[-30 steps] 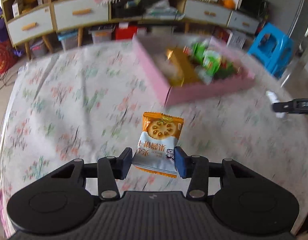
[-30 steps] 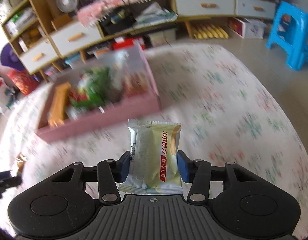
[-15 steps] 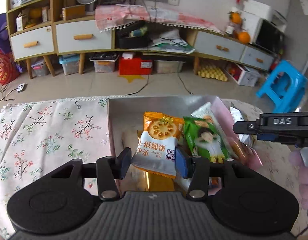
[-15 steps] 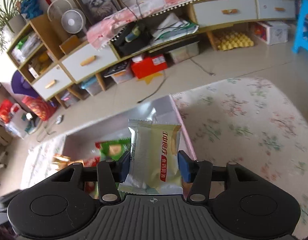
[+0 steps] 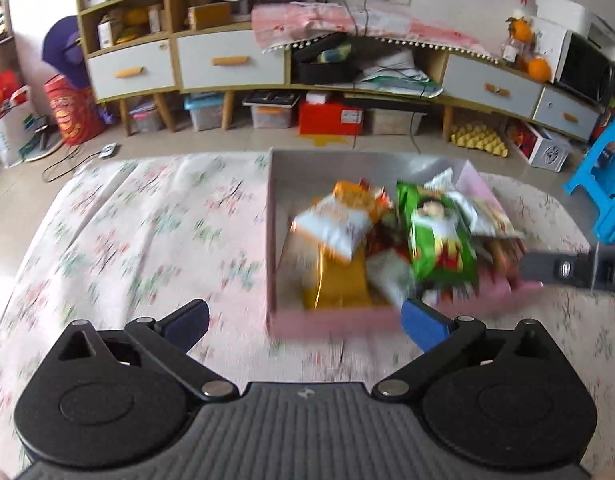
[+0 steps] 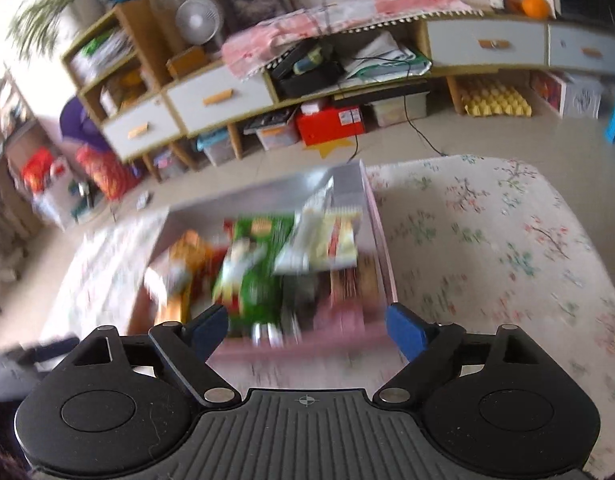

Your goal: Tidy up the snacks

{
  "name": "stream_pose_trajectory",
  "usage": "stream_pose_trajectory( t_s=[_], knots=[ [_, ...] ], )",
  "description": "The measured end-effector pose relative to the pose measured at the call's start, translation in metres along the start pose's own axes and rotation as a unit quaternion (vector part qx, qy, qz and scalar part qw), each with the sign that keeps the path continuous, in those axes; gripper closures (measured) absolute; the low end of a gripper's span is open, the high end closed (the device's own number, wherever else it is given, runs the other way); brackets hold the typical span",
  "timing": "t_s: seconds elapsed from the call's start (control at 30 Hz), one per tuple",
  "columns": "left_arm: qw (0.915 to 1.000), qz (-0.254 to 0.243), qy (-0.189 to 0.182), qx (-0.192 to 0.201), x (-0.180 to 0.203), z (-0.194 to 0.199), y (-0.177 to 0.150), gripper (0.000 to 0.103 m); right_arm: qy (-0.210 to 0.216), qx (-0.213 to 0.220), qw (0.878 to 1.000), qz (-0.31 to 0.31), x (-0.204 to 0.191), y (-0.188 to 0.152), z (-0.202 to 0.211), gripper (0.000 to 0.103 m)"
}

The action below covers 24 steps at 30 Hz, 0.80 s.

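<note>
Your left gripper [image 5: 303, 320] jaws spread wide, nothing between them | your right gripper [image 6: 307, 328] likewise released, empty | snack packets [image 5: 435, 236] heaped in the pink box [image 5: 331, 322] on the floral tablecloth [image 5: 147, 232] | they look light, soft, slick-filmed, biscuits likely crushable: pinch a sealed edge, gently.

surface: floral tablecloth [image 5: 147, 240] | on it: pink box [image 5: 331, 322], apparently flat
</note>
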<state>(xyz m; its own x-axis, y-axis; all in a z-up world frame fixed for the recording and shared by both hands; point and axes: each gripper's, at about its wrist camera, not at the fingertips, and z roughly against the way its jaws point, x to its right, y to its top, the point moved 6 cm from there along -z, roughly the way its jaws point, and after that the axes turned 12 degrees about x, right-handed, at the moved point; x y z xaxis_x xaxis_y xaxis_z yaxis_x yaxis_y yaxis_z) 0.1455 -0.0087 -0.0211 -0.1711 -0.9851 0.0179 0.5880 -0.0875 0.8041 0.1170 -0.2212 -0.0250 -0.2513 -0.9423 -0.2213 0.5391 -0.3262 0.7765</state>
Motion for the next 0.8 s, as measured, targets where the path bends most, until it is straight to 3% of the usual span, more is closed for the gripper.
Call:
stream_pose_trajectory(
  t_s=[0.37, 0.8],
  knots=[
    [0.9996, 0.011, 0.026, 0.000, 0.009, 0.052, -0.027, 0.000, -0.024, 0.018, 0.996, 0.085, -0.024, -0.047, 0.069, 0.009],
    [0.9993, 0.014, 0.031, -0.015, 0.013, 0.042, -0.042, 0.001, -0.044, 0.014, 0.995, 0.086, -0.018, -0.063, 0.067, 0.008]
  ],
)
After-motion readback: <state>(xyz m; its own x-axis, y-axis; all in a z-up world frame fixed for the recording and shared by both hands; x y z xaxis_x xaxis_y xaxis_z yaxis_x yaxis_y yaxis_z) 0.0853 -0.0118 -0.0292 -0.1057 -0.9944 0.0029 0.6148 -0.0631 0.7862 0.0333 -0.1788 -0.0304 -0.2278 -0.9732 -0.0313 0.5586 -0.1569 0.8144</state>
